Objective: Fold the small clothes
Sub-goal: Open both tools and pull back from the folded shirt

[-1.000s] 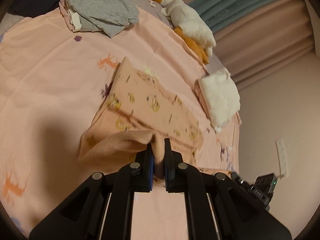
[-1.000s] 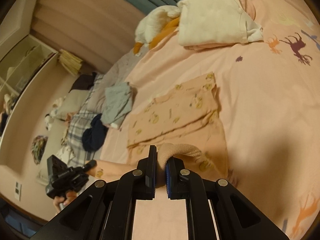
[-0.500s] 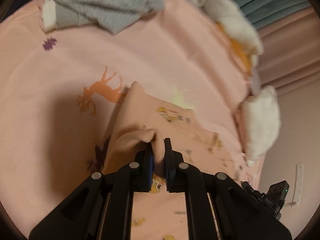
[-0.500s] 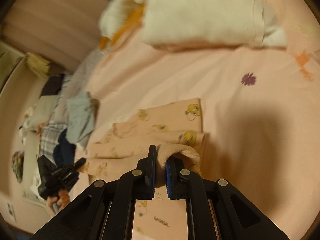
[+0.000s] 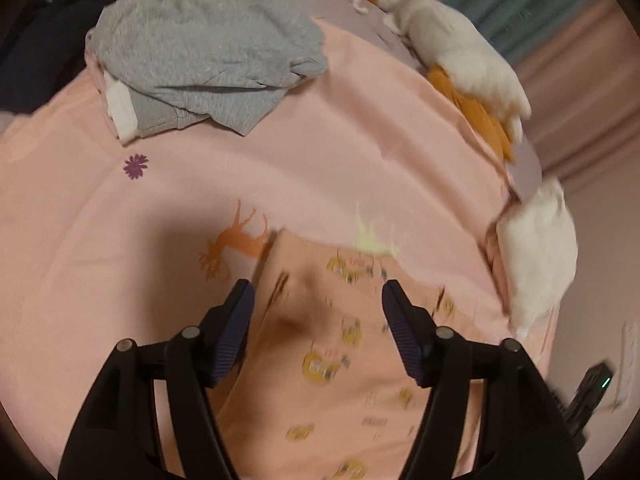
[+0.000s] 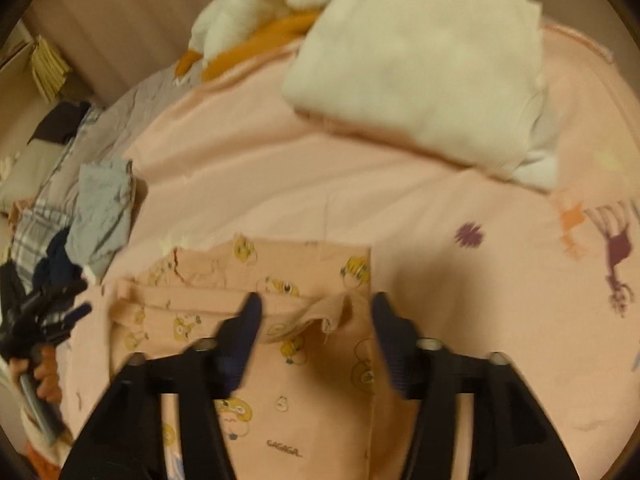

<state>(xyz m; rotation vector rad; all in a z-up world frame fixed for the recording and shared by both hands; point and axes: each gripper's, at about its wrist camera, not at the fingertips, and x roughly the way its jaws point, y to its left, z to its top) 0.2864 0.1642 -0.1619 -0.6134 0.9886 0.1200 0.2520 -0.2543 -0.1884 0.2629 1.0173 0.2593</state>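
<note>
A small peach garment with yellow cartoon prints lies folded over on the pink bedsheet. My left gripper is open just above its far left corner, holding nothing. In the right wrist view the same garment lies flat with a small raised flap between the fingers. My right gripper is open over its far right corner and empty. The left gripper and the hand holding it show at that view's left edge.
A crumpled grey garment pile lies at the far left of the bed. A folded white stack sits at the far right, also seen in the left wrist view. A white and orange plush toy lies by the curtains.
Both grippers carried the garment's near edge forward over its far part, then opened and let go. The cloth now lies folded on the sheet.
</note>
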